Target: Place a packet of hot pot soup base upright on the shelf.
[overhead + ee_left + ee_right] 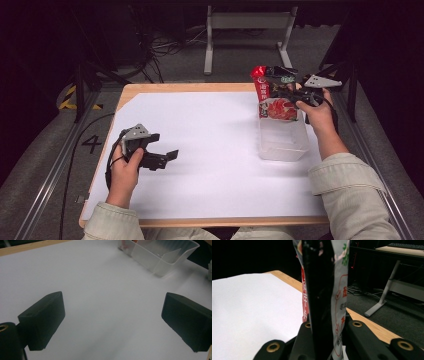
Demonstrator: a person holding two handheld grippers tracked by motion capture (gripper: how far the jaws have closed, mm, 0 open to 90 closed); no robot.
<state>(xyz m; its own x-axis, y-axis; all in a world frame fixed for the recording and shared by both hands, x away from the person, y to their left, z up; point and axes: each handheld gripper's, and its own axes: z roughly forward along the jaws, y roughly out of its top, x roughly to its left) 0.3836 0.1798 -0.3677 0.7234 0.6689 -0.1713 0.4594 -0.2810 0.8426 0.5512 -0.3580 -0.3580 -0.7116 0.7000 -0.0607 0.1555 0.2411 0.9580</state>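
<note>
Clamping a red snack packet (272, 95) above the clear plastic tub (283, 142), the right gripper (286, 90) grips tight (left gripper (162, 155) rests wide open on the white table (215, 150)).

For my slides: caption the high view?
Right gripper holds a snack bag above the clear bin.

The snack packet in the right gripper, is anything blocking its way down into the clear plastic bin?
Nothing visible. The right gripper holds the snack packet upright at the far end of the clear bin, whose open top looks empty in the high view.
</note>
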